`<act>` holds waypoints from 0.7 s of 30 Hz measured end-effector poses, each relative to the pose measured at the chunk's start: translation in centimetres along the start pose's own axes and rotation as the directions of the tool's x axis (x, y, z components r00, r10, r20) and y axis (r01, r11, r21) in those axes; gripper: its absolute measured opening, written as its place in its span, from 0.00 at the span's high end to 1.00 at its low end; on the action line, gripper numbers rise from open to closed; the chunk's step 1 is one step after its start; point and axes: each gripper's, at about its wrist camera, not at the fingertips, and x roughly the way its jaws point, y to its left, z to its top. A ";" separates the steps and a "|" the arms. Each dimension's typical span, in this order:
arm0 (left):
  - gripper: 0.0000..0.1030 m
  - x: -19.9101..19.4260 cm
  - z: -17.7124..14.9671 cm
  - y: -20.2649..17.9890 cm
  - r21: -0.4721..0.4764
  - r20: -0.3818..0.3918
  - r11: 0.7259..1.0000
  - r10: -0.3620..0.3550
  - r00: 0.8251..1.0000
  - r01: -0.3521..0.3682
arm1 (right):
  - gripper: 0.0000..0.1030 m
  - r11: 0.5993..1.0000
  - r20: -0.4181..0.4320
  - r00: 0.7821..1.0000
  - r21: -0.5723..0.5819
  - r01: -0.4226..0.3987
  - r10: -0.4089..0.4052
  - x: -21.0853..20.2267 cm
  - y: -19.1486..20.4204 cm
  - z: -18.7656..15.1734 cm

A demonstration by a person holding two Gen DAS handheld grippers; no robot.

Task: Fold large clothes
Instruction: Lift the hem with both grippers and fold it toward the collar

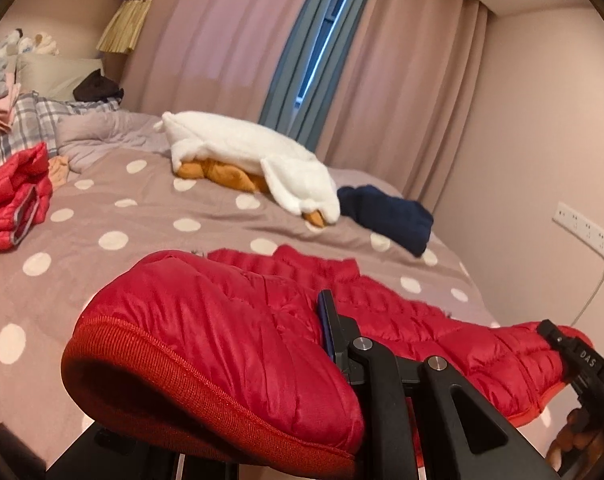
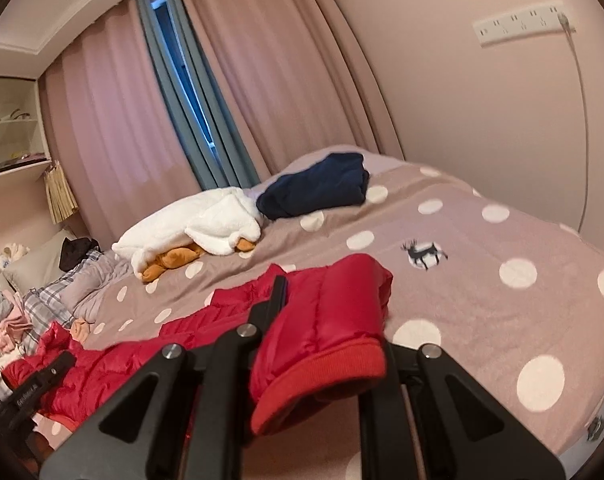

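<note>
A red puffer jacket lies across the near edge of the dotted bed. My left gripper is shut on one ribbed-cuff sleeve and holds it lifted. My right gripper is shut on the other sleeve, its cuff hanging toward the camera. The jacket body stretches left between the two. The right gripper also shows in the left wrist view, and the left gripper in the right wrist view. The inner fingers are hidden by fabric.
A folded red jacket sits at the left of the bed. A white plush over an orange toy and a folded navy garment lie farther back. Pillows and loose clothes are at the head. A wall with sockets is right.
</note>
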 end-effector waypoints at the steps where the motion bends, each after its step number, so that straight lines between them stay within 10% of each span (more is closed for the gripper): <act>1: 0.83 -0.1 0.0 0.0 0.000 0.001 1.000 -0.001 1.000 0.001 | 0.87 1.000 -0.007 1.000 0.012 -0.003 0.003 -0.1 -0.2 -0.1; 21: 0.83 -3.5 -0.3 -1.4 0.050 0.043 0.999 -0.020 0.999 0.018 | 0.87 1.000 0.085 0.996 -0.008 -0.002 0.003 -4.9 -0.4 0.4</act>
